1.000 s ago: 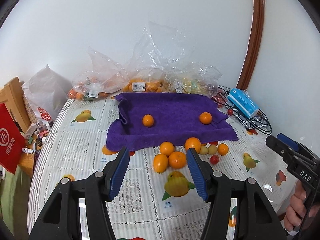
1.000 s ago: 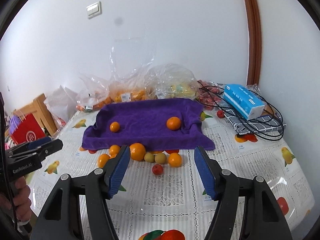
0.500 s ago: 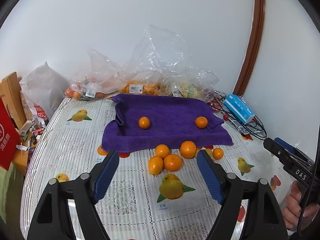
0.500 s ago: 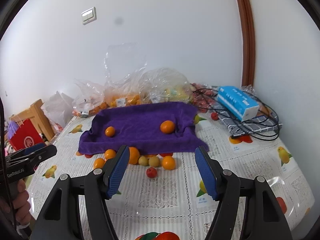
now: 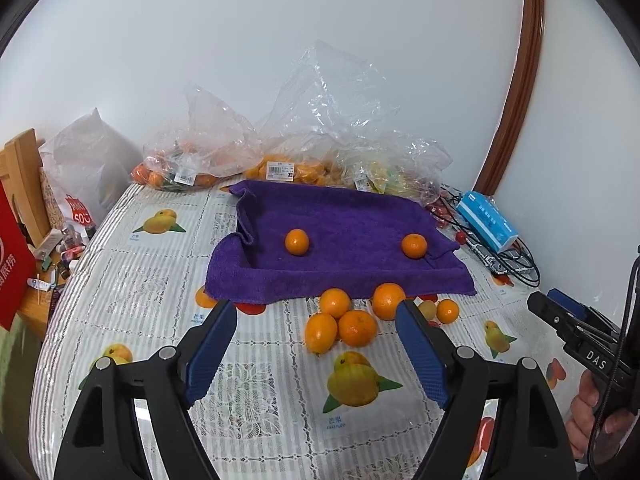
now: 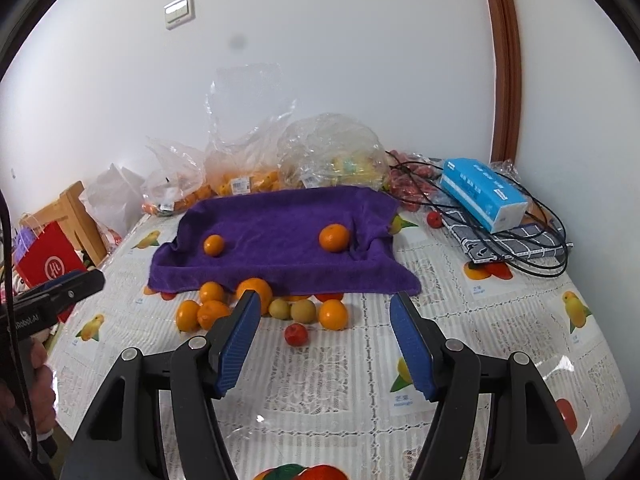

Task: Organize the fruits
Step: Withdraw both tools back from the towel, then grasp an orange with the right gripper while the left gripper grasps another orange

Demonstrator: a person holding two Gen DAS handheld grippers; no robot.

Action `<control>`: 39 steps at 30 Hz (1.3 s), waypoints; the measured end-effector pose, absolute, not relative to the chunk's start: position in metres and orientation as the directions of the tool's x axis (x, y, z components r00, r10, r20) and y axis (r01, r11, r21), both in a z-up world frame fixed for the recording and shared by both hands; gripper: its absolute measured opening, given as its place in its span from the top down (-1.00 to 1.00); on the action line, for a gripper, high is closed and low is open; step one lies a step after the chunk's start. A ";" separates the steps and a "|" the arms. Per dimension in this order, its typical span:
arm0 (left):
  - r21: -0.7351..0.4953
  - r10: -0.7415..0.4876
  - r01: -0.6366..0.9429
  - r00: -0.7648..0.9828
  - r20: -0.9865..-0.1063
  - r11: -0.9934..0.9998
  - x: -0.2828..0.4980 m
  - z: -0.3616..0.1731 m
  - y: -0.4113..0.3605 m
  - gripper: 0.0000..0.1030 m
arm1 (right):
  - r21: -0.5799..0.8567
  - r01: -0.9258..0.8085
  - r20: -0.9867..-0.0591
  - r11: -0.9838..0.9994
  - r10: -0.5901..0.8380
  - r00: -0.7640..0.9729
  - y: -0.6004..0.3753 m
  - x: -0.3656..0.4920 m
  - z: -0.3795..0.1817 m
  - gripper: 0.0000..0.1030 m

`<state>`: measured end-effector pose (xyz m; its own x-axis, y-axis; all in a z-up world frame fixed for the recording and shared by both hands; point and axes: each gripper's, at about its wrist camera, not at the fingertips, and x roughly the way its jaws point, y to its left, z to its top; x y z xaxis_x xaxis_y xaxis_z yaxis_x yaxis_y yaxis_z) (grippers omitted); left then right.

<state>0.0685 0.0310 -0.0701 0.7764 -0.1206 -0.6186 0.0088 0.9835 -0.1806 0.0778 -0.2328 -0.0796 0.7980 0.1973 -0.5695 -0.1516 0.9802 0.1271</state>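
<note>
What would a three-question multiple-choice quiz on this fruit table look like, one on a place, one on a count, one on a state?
1. Where does the small red fruit lie?
A. On the tablecloth, in front of the loose fruit pile
B. On the purple towel
C. On top of the blue box

2. How many oranges rest on the purple towel?
A. None
B. Two
C. Five

3. How does the left hand-held gripper stand?
A. Shut on an orange
B. Open, holding nothing
C. Shut on the towel

Answers:
1. A, since it sits alone on the tablecloth, nearer the camera than the pile.
2. B, as one orange lies on the towel's left part and another orange on its right.
3. B, because its blue pads stand wide apart with only table between them.
</note>
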 end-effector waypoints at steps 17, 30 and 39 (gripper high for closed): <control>-0.194 -0.140 -0.003 0.682 -0.718 0.981 0.110 -0.117 0.039 -0.53 | 0.115 -0.162 -0.646 0.980 0.198 0.737 -0.225 0.116 -0.123 0.00; -0.182 -0.129 -0.015 0.649 -0.750 0.983 0.134 -0.141 0.045 -0.53 | 0.146 -0.146 -0.705 0.978 0.207 0.678 -0.217 0.159 -0.158 0.25; -0.175 -0.126 -0.014 0.637 -0.760 0.984 0.140 -0.149 0.050 -0.53 | 0.142 -0.141 -0.744 0.980 0.200 0.638 -0.214 0.179 -0.177 0.30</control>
<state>0.1403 0.0498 -0.1486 0.6371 -0.1262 -0.7604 -0.0137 0.9845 -0.1749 0.1790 -0.2142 -0.1767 0.6379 0.1998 -0.7437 -0.1412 0.9797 0.1421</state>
